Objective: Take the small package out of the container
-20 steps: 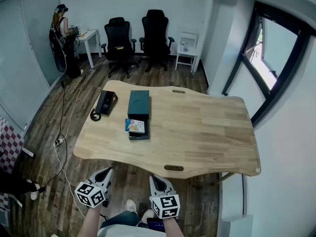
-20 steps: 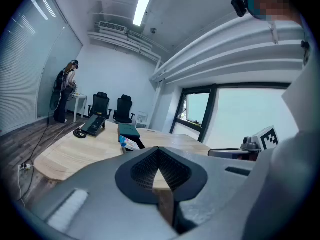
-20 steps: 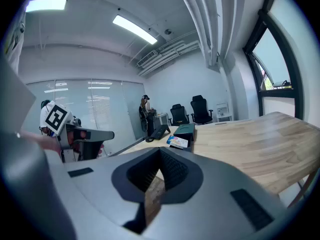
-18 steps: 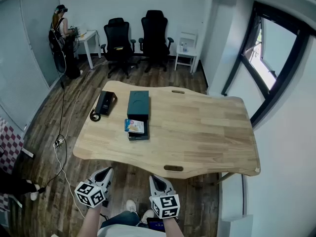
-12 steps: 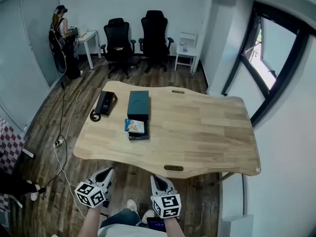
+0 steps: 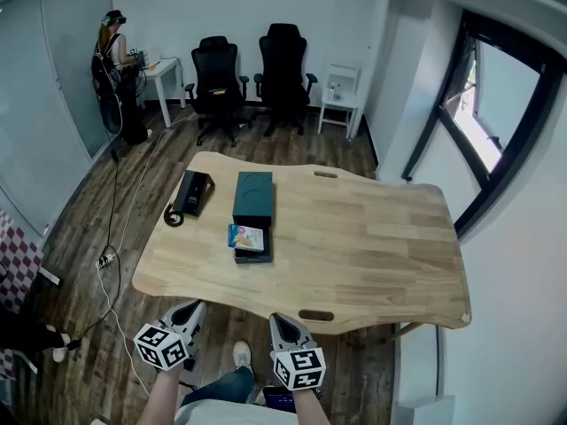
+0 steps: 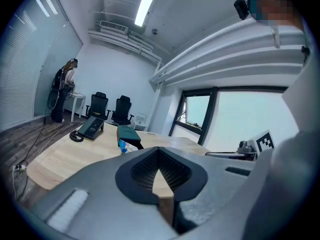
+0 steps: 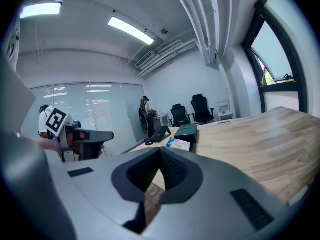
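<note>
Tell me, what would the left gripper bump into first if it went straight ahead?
Likely nothing close: the left gripper points across the wooden table, passing right of the container. It might graze the table; depth is unclear.

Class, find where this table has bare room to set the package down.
The widest bare stretch of the table runs from the green container to the right edge. Crowded: the left end, with small package, black box and coiled cable.

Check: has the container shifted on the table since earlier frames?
No. The container keeps its place beside the black device on the table; only the camera shifted.
</note>
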